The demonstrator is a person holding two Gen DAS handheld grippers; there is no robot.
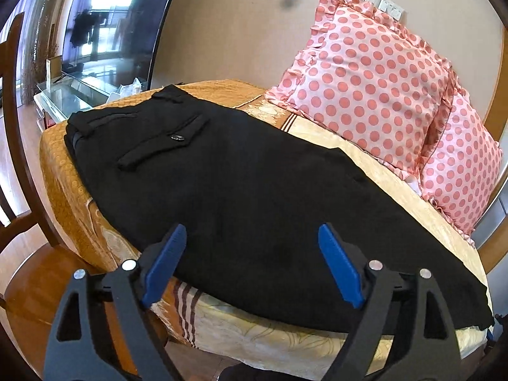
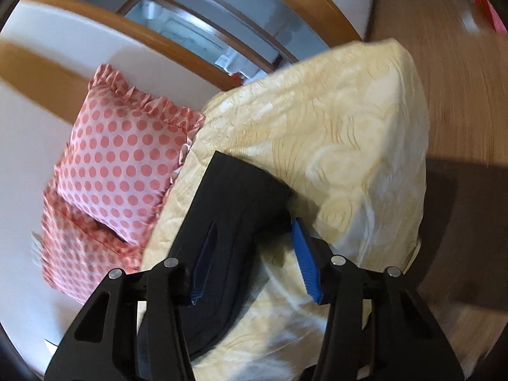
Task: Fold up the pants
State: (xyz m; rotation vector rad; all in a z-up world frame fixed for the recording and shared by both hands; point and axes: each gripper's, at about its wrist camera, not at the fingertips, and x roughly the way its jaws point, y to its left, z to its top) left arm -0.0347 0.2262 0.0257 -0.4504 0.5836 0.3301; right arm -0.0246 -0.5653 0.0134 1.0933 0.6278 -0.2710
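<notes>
The black pants (image 1: 247,184) lie flat along the bed, waistband and buttoned back pocket (image 1: 171,141) at the far left, legs running toward the lower right. My left gripper (image 1: 252,244) is open, its blue pads just above the pants' near edge at mid-length, holding nothing. In the right wrist view the leg end of the pants (image 2: 235,203) lies on the cream bedcover. My right gripper (image 2: 254,244) is open, its jaws either side of the leg end, left pad over the cloth, right pad (image 2: 304,260) by the pants' edge.
The bed has an orange and cream cover (image 1: 66,171) (image 2: 349,146). Two pink polka-dot pillows (image 1: 374,85) (image 2: 123,158) lean on the wall behind. A TV (image 1: 104,28) on a glass stand is far left. A wooden chair (image 1: 19,146) stands at left. Wood floor (image 2: 460,95) lies beyond the bed's end.
</notes>
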